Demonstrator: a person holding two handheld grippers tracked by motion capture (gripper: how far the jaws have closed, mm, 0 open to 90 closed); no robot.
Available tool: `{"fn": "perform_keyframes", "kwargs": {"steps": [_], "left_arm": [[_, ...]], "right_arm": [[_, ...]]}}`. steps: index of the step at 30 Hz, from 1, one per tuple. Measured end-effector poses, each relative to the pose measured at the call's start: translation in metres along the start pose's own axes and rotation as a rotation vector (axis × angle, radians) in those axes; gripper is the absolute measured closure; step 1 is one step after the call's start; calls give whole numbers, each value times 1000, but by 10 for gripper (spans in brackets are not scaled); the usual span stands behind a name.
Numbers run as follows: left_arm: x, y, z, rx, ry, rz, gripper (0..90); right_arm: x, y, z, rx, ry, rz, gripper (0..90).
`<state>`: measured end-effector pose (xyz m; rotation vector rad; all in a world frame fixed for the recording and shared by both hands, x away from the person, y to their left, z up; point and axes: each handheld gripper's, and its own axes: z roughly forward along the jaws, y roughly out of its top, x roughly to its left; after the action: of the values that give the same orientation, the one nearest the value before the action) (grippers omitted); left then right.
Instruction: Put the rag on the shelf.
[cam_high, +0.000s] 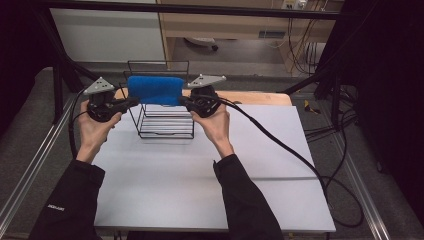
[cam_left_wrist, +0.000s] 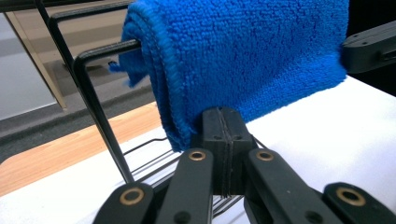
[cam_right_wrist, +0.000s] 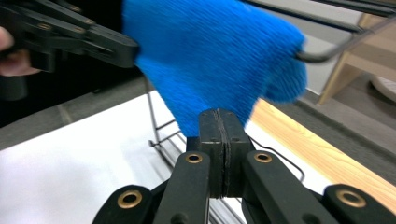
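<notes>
The blue towel (cam_left_wrist: 243, 60) runs past the frame's top edge, hiding the rack bar beneath

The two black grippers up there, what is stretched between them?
In the high view, a folded blue towel spans from the left gripper to the right gripper, each pinching one end, draped over the black wire rack.

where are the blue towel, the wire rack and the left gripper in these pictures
blue towel (cam_high: 154, 90), high view, middle of its front face
wire rack (cam_high: 166, 127), high view, bars of its base
left gripper (cam_left_wrist: 225, 140), left gripper view, closed jaw tips at the towel's lower edge
</notes>
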<state>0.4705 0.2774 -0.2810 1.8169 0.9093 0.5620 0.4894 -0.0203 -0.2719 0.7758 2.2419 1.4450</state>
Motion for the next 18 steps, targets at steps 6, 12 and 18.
{"fn": "perform_keyframes", "kwargs": {"steps": [6, 12, 18], "left_arm": [[0, -2, 2, -2, -3, 2, 896], [-4, -7, -6, 0, -15, 8, 818], [-8, -18, -14, 31, -14, 9, 655]], "right_arm": [[-3, -7, 2, -21, -9, -7, 873], [2, -5, -11, -53, 9, -22, 763], [-3, -10, -31, -75, 10, 28, 559]]}}
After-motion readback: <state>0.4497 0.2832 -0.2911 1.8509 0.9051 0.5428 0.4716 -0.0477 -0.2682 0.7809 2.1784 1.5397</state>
